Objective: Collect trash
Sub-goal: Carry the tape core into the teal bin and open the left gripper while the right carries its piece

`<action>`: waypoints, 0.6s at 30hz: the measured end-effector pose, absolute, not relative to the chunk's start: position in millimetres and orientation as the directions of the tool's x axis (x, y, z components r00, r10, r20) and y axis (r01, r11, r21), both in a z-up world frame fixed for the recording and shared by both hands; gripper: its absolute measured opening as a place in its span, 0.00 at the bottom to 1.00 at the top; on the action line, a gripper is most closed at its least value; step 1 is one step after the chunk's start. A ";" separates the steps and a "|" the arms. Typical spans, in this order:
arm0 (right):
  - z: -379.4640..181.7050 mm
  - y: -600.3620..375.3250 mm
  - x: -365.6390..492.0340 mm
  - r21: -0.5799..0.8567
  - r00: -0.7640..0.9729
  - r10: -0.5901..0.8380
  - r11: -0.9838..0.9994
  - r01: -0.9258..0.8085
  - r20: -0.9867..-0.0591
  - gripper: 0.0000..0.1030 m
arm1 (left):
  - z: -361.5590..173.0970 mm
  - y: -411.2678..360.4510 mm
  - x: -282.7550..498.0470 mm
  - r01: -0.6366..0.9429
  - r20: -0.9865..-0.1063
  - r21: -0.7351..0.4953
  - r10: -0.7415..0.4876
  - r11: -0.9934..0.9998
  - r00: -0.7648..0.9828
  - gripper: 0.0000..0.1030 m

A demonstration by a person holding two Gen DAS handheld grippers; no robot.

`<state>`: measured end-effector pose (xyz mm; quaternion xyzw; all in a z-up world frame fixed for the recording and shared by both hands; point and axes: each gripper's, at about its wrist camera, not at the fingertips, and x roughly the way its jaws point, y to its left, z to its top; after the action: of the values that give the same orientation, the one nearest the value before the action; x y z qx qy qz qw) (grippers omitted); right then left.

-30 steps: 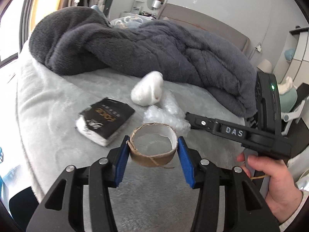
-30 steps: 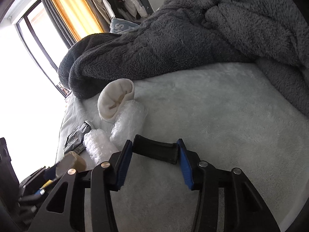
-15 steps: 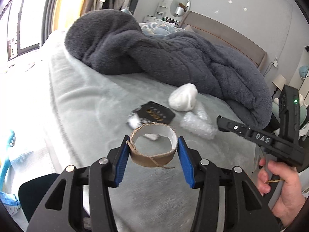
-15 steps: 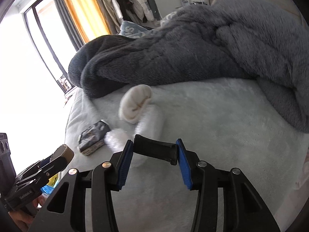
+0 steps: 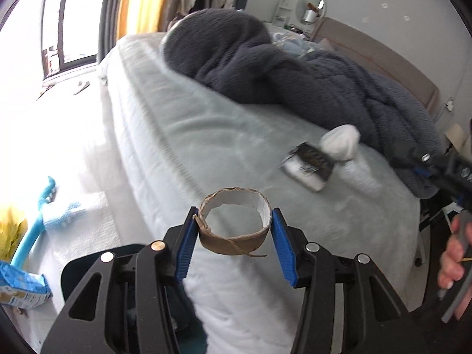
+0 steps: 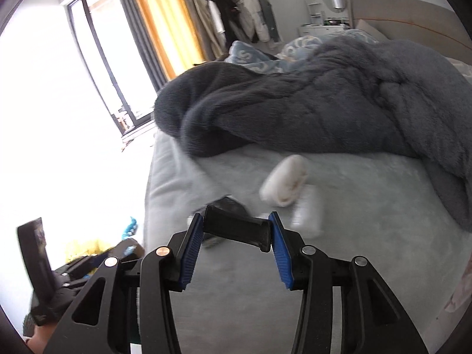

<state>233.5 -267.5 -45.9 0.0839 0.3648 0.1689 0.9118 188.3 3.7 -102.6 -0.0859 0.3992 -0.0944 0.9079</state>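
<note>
Left tool (image 5: 233, 230) clamps a cardboard ring (image 5: 234, 237); right tool (image 6: 237, 233) clamps a black block (image 6: 237, 230); bed (image 6: 368, 206) ahead.

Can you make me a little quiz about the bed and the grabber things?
1. True or false: the left gripper has its jaws shut on a cardboard ring.
2. What colour is the blanket heaped on the bed? A pink, B dark grey, C yellow.
3. Fill in: the right gripper holds a ____ block.

Key: 1 true. 2 B. 3 black.
</note>
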 end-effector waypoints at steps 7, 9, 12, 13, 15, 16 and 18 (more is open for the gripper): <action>-32.7 -230.2 228.8 0.297 0.660 0.431 0.903 -0.312 -0.616 0.45 | -123.7 31.9 184.6 0.044 -0.763 -0.204 -0.187 0.978 0.619 0.50; -29.0 -218.0 226.9 0.297 0.653 0.448 0.894 -0.336 -0.610 0.45 | -129.4 39.7 184.0 0.031 -0.776 -0.196 -0.174 0.980 0.606 0.50; -25.3 -200.4 224.9 0.298 0.640 0.473 0.880 -0.368 -0.605 0.45 | -138.2 51.5 182.1 0.008 -0.797 -0.190 -0.159 0.982 0.583 0.50; -24.6 -194.1 224.6 0.299 0.634 0.482 0.875 -0.380 -0.605 0.45 | -141.0 54.9 181.6 -0.001 -0.803 -0.189 -0.154 0.982 0.576 0.50; -23.3 -182.0 223.5 0.298 0.622 0.498 0.865 -0.403 -0.604 0.45 | -146.1 63.4 180.5 -0.015 -0.811 -0.196 -0.154 0.980 0.565 0.50; -22.3 -176.2 222.4 0.294 0.618 0.503 0.861 -0.414 -0.605 0.45 | -148.4 67.6 179.9 -0.022 -0.814 -0.199 -0.153 0.980 0.560 0.50; -21.1 -164.5 220.3 0.290 0.606 0.517 0.851 -0.437 -0.605 0.45 | -153.3 75.1 179.1 -0.034 -0.821 -0.203 -0.151 0.979 0.550 0.50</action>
<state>220.3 -164.5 -21.1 0.0562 0.3550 0.2668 0.8942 179.1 75.1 -153.3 -0.0977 0.4729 -0.0336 0.8750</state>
